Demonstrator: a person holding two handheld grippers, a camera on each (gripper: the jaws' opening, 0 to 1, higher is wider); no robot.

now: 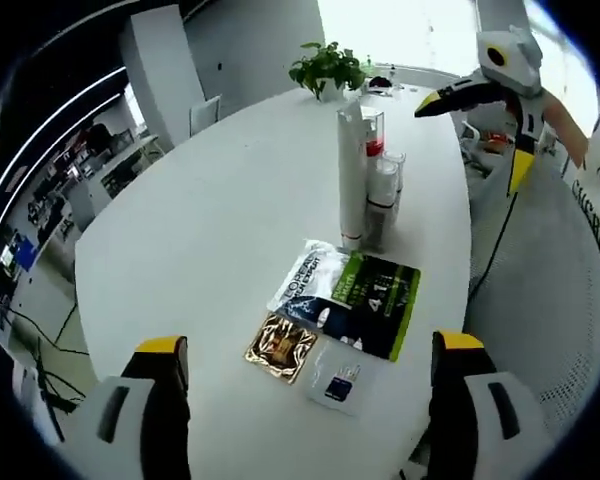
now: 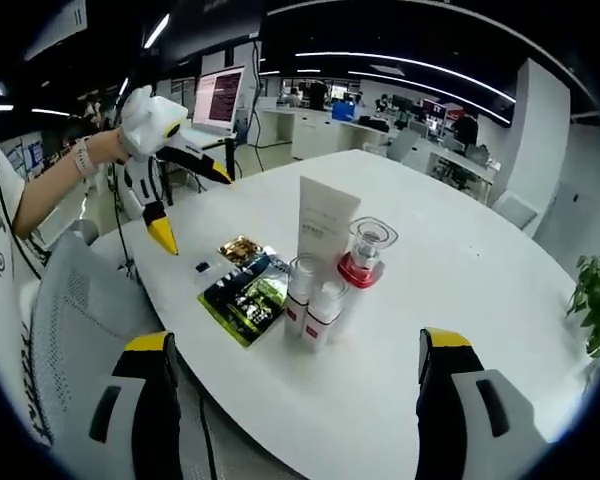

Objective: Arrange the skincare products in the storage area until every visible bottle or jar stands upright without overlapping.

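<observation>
Since the white tube (image 2: 323, 222), the red-collared bottle (image 2: 364, 252) and two small bottles (image 2: 313, 298) stand upright, seemingly touching, mid-table, we count them arranged. Flat sachets (image 2: 242, 283) lie at nine o'clock. Our left gripper (image 1: 307, 398) and right gripper (image 2: 293, 394) hover spread and empty; bare table (image 2: 460, 290) remains from one to three o'clock.

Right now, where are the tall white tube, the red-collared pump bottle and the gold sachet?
tall white tube (image 2: 323, 222), right gripper view, middle of its flat front.
red-collared pump bottle (image 2: 364, 252), right gripper view, clear cap above collar.
gold sachet (image 1: 281, 346), left gripper view, centre of foil face.
</observation>
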